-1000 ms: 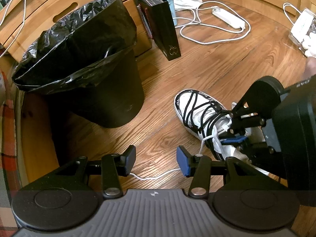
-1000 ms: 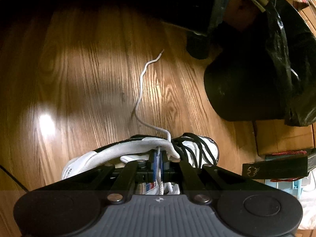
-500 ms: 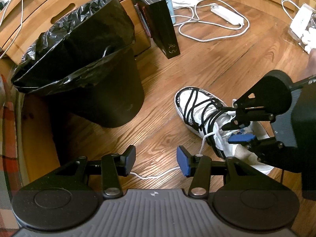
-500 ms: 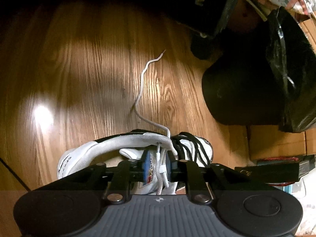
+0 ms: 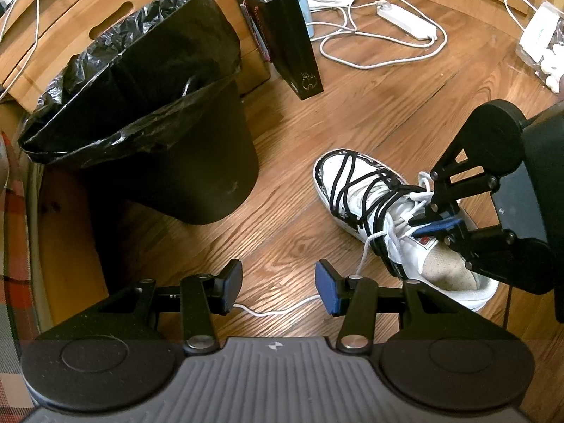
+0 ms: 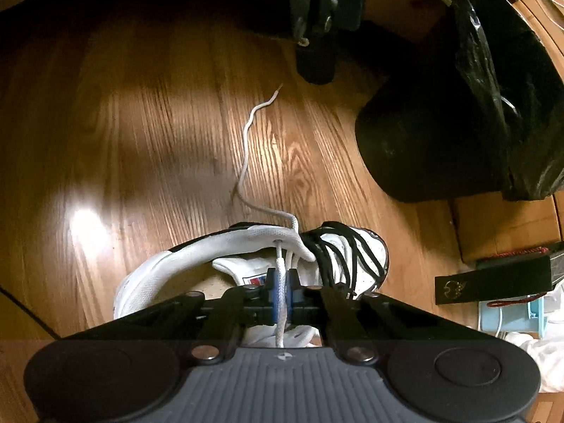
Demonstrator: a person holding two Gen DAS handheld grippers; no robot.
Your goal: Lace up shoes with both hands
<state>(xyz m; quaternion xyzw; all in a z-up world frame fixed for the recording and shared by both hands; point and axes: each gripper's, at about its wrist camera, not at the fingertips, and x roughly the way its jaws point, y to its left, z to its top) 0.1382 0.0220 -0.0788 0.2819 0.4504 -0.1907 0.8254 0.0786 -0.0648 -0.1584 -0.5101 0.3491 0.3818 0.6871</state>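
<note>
Pinched between the right gripper's (image 6: 280,294) blue pads, the woven white lace (image 6: 279,282) rises from a top eyelet of the shoe (image 5: 373,208), which lies on the wooden floor (image 5: 282,232). Spread wide, the left gripper (image 5: 278,287) holds nothing and hovers over the lace's slack free end. Step in hand, I judge: drawing the lace through; next, the left must pinch that thin, limp cord. Leather upper is smooth, black cords round.
</note>
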